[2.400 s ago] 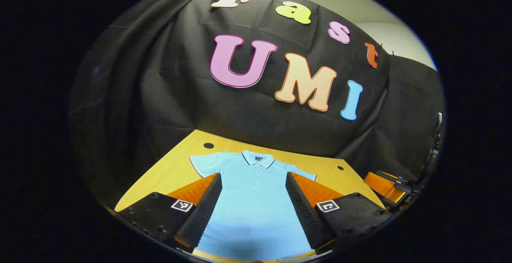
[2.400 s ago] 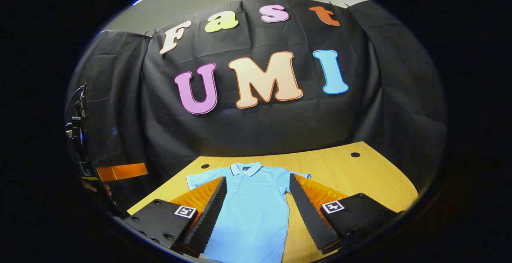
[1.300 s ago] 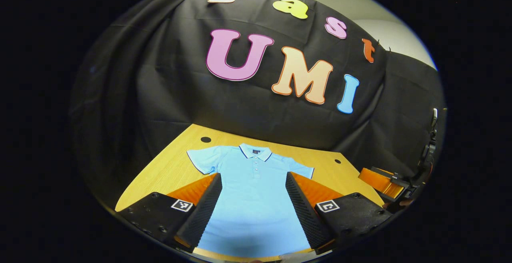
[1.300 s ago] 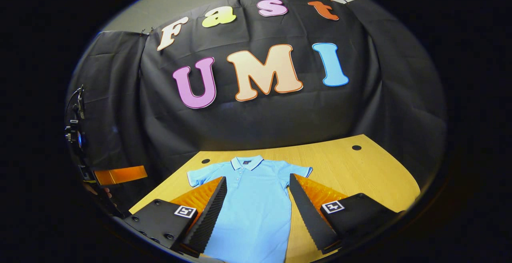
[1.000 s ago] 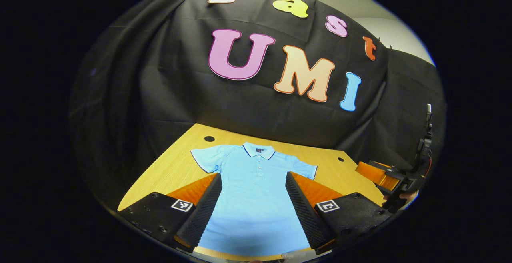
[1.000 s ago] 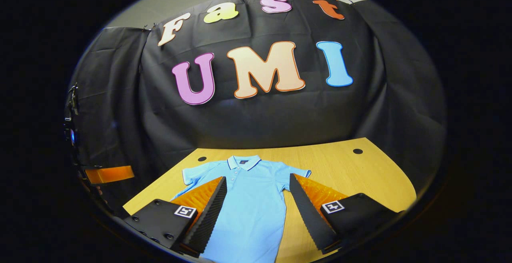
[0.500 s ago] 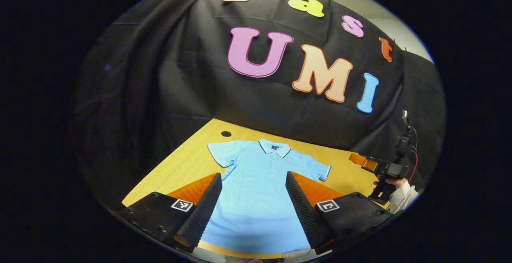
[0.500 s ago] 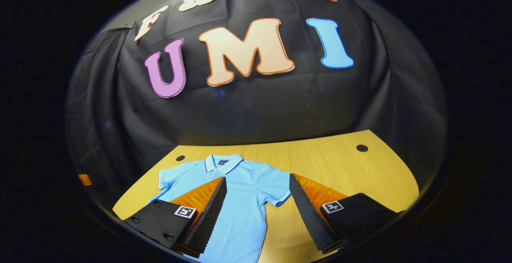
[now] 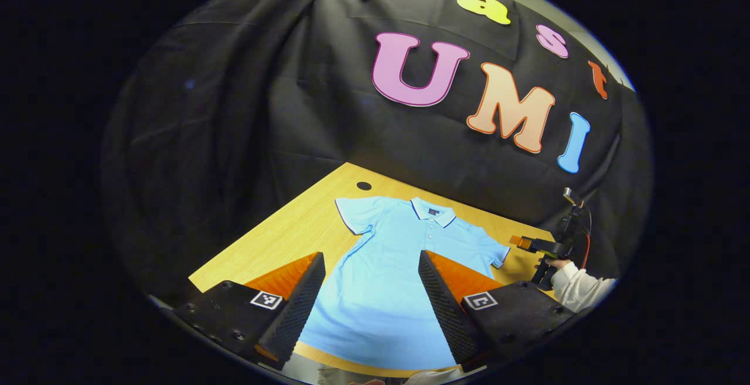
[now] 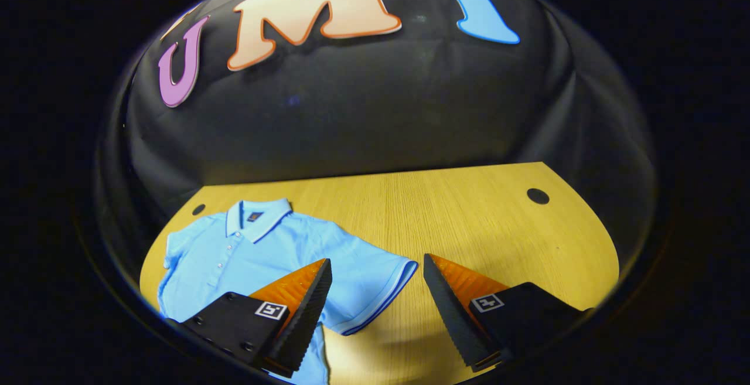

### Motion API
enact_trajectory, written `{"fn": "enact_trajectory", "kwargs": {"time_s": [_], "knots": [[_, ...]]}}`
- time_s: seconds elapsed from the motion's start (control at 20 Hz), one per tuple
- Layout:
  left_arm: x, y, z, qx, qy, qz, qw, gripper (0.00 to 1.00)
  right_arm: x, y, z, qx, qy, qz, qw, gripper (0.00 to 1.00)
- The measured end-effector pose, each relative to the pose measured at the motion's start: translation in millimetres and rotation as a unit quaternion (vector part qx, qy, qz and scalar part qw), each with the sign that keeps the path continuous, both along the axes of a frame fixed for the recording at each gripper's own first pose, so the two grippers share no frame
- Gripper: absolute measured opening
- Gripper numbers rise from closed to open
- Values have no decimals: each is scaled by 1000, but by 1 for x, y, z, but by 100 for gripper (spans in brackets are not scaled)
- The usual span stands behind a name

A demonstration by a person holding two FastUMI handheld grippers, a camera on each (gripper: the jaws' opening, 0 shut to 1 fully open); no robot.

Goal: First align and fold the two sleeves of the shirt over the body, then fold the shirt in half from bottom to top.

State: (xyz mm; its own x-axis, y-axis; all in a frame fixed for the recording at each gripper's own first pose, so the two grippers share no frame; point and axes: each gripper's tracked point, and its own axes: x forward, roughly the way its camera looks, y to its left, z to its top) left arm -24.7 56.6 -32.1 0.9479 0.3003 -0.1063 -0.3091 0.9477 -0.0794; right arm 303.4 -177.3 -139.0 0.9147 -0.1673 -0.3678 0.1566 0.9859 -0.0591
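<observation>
The shirt (image 9: 404, 268) lies flat, face up on the surface (image 10: 469, 215), sleeves spread for folding. Both grippers, left (image 9: 370, 300) and right (image 10: 375, 309), hover agape, the right nearing a sleeve (image 10: 375, 282).

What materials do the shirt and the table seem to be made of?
The shirt looks like soft knit fabric, probably cotton, matte: it lies limp and flat, with a ribbed collar and small buttons. The table looks like wood or wood-pattern laminate, smooth: fine straight grain lines run across its top; which one, I cannot tell.
</observation>
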Motion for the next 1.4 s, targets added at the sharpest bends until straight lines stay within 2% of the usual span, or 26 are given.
{"fn": "enact_trajectory", "kwargs": {"time_s": [0.05, 0.1, 0.15, 0.5, 0.6, 0.65, 0.8, 0.85, 0.9, 0.95, 1.0, 1.05, 1.1, 1.15, 1.2, 1.25, 1.35, 1.4], "knots": [[1, 0, 0, 2, 0, 3, 1000, 96, 7, -5, -9, -4, 10, -1, 1000, 93], [2, 0, -3, 3, 2, 6, 1000, 96, 13, -10, -16, -11, 15, -4, 1000, 93], [3, 0, -5, 3, 6, 10, 1000, 96, 19, -15, -20, -16, 17, -5, 1000, 98], [18, -15, -22, 20, 36, 15, 999, 96, 39, -23, -32, -9, 13, -10, 1000, 98], [22, -17, -25, 27, 47, 17, 998, 96, 39, -26, -38, -12, 22, -11, 1000, 95], [24, -21, -23, 26, 46, 14, 998, 95, 38, -26, -40, -16, 26, -10, 999, 90], [28, -25, -21, 24, 41, 12, 999, 96, 40, -22, -39, -26, 23, 7, 999, 88], [29, -25, -22, 24, 41, 14, 999, 95, 41, -22, -38, -26, 25, 11, 999, 80], [27, -26, -22, 23, 41, 15, 999, 95, 41, -20, -40, -25, 26, 15, 999, 78], [27, -26, -21, 20, 40, 16, 999, 95, 42, -18, -40, -23, 27, 19, 999, 70], [27, -26, -21, 17, 38, 17, 999, 95, 43, -16, -41, -19, 27, 22, 999, 66], [27, -27, -23, 14, 37, 18, 999, 95, 43, -14, -40, -17, 27, 25, 999, 53], [26, -27, -23, 12, 37, 19, 999, 95, 43, -11, -42, -12, 28, 28, 999, 45], [26, -28, -23, 12, 36, 19, 999, 95, 44, -8, -42, -9, 29, 31, 999, 29], [25, -28, -22, 12, 35, 20, 999, 95, 43, -6, -41, -9, 28, 32, 999, 22], [25, -30, -22, 12, 35, 20, 999, 95, 43, -6, -42, -11, 28, 32, 999, 11], [24, -32, -23, 12, 33, 19, 999, 95, 38, -3, -40, -10, 30, 31, 999, 8], [24, -33, -24, 13, 34, 20, 999, 95, 41, -1, -40, -2, 29, 32, 999, 3]]}}
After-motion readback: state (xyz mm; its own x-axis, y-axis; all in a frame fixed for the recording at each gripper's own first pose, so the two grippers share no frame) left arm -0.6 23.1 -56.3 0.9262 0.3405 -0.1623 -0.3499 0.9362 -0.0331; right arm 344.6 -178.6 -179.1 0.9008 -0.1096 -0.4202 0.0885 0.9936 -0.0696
